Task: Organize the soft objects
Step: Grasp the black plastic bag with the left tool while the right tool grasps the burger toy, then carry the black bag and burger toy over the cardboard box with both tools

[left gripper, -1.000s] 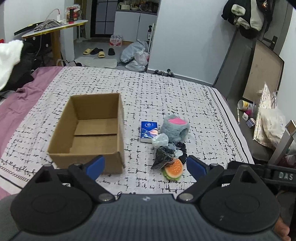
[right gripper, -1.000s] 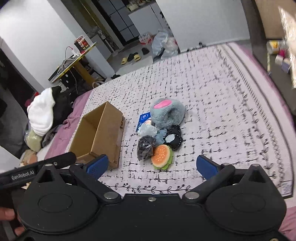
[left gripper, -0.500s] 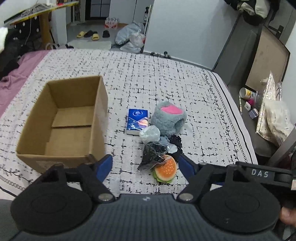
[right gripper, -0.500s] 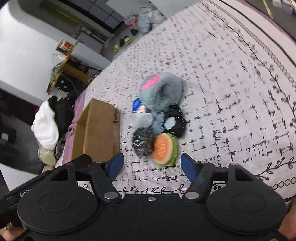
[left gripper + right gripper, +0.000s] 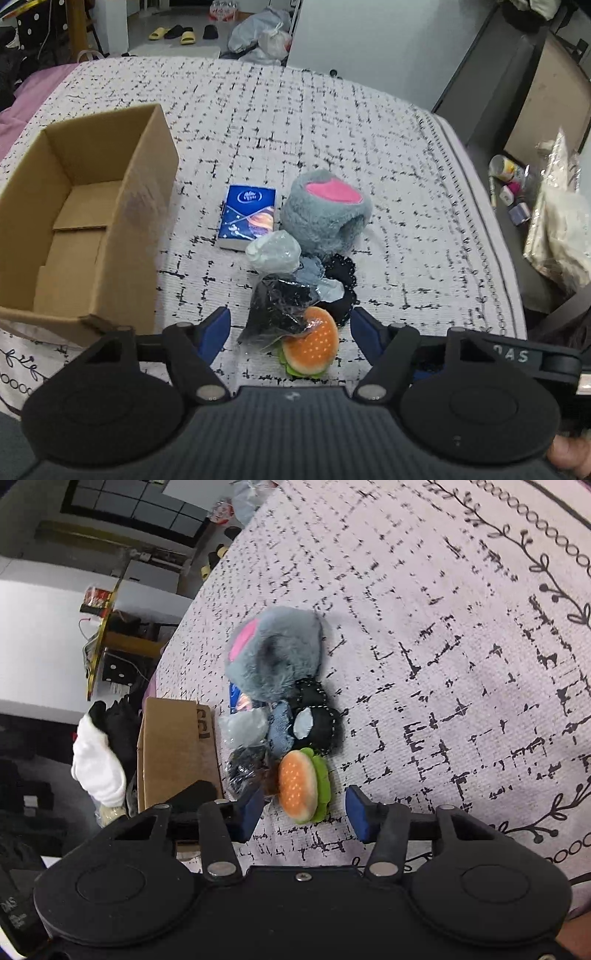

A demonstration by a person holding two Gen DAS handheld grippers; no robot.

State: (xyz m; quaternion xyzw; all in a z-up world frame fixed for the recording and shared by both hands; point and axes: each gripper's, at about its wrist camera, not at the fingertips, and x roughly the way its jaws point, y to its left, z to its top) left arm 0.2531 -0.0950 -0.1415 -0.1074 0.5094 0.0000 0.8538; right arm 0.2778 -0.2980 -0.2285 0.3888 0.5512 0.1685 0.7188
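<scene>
Burger plush point(image 5: 311, 342) lies on the patterned bedspread point(image 5: 295, 122), touching a black crinkly bag point(image 5: 279, 308) at the near end of our soft pile. We hold both the left gripper point(image 5: 290, 330) and right gripper point(image 5: 304, 810) wide open around it, gripping nothing. Beside the pile stands an open cardboard box point(image 5: 142, 206).

Black tongs point(image 5: 304, 814), blue pads point(image 5: 356, 812), silver screws.
</scene>
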